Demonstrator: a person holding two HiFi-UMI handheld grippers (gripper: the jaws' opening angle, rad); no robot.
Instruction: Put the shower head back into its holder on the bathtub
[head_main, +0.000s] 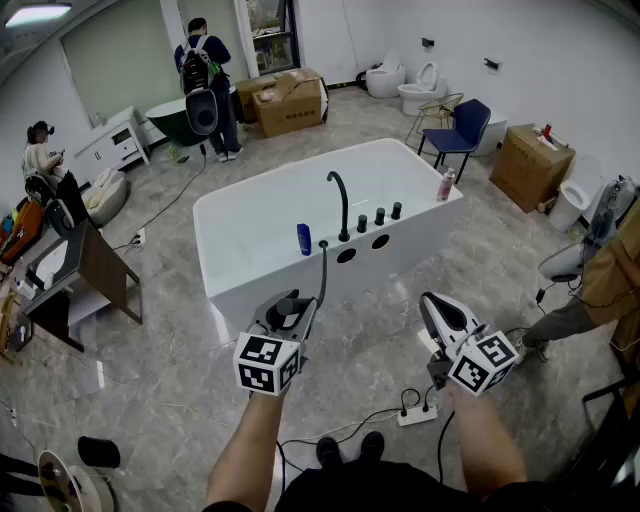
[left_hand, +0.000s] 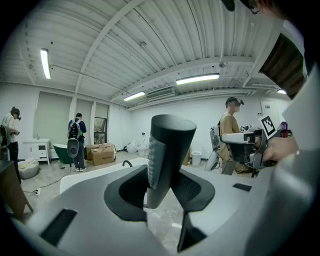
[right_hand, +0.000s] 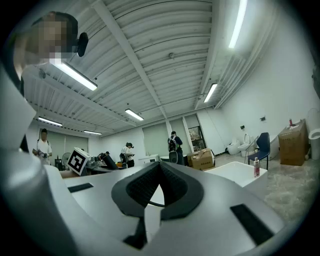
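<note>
A white freestanding bathtub (head_main: 250, 235) stands ahead of me. Its near rim carries a black arched faucet (head_main: 340, 205), three black knobs (head_main: 380, 216) and two dark holder holes (head_main: 346, 256). My left gripper (head_main: 292, 305) is below that rim and is shut on the dark grey shower head (head_main: 290, 310). The black hose (head_main: 322, 275) runs from the shower head up to the rim. In the left gripper view the shower head (left_hand: 167, 150) stands upright, clamped in the left gripper (left_hand: 162, 180). My right gripper (head_main: 432, 302) is off to the right, shut and empty. The right gripper view shows the right gripper (right_hand: 160, 172) with its tips meeting.
A blue bottle (head_main: 303, 238) and a pink bottle (head_main: 446, 185) stand on the tub rim. A white power strip (head_main: 415, 412) with cables lies on the floor by my feet. A blue chair (head_main: 460, 128), cardboard boxes (head_main: 528, 165), toilets (head_main: 420, 90) and people (head_main: 205, 85) stand around.
</note>
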